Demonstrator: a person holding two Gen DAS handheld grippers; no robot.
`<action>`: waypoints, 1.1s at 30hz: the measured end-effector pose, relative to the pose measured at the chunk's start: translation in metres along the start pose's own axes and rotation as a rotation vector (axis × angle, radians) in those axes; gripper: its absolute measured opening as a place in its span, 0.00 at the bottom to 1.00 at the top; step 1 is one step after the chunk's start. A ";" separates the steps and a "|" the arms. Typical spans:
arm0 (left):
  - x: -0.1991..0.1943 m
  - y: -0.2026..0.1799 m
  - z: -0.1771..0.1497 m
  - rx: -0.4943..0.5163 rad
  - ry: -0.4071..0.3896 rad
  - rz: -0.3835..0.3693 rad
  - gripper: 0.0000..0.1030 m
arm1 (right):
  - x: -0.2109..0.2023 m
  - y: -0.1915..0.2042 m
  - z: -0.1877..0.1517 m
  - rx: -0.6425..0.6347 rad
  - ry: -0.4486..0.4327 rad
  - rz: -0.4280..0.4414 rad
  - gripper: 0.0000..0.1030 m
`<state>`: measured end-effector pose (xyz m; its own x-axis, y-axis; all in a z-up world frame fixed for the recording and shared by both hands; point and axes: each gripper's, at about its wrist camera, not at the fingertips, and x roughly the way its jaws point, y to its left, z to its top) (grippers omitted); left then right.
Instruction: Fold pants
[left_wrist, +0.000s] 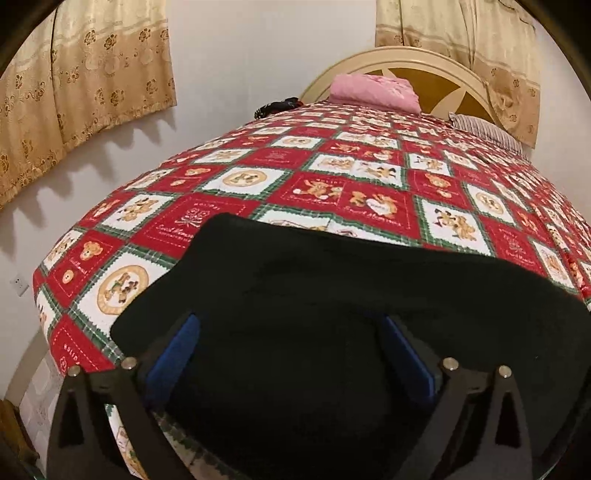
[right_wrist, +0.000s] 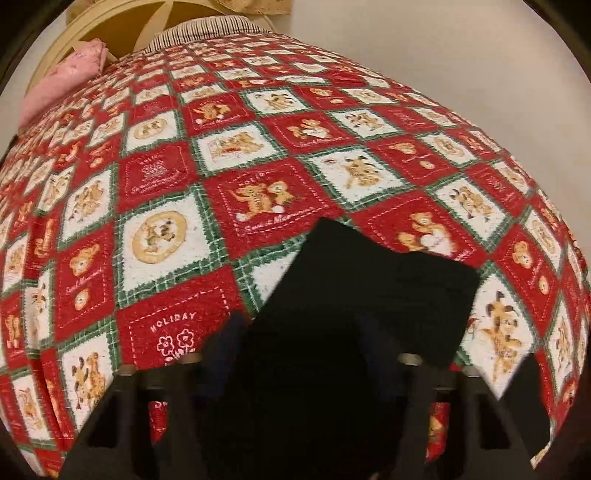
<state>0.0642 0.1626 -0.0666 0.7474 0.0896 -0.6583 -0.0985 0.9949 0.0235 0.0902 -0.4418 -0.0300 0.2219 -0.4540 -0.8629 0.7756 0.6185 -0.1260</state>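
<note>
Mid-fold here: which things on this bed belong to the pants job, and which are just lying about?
Part of the job:
- black pants, lying on the bedspread
- left tool, open over them
- right tool, over the pants; grip unclear

Just lying about:
- pink folded cloth by the headboard
- striped pillow
- dark item at the far edge

- Bed (left_wrist: 332, 177) covered by a red, white and green patchwork bedspread (right_wrist: 229, 206) printed with teddy bears.
- Cream arched headboard (left_wrist: 436, 70); pink pillow (left_wrist: 373, 90) resting against it.
- Plain off-white wall (left_wrist: 236, 51).
- Beige floral curtains (left_wrist: 85, 70) with scalloped hems.
</note>
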 end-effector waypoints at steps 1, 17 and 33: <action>0.000 0.000 0.000 0.000 0.000 0.000 0.98 | 0.000 -0.003 0.003 -0.003 0.004 0.008 0.22; 0.002 0.000 0.000 0.002 0.006 0.001 1.00 | -0.123 -0.162 -0.113 0.224 -0.369 0.604 0.06; 0.002 -0.001 0.000 0.012 0.012 0.001 1.00 | -0.071 -0.241 -0.197 0.362 -0.282 0.644 0.16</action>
<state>0.0659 0.1614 -0.0678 0.7393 0.0899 -0.6674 -0.0914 0.9953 0.0328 -0.2289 -0.4323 -0.0352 0.7964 -0.2534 -0.5491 0.5772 0.5896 0.5650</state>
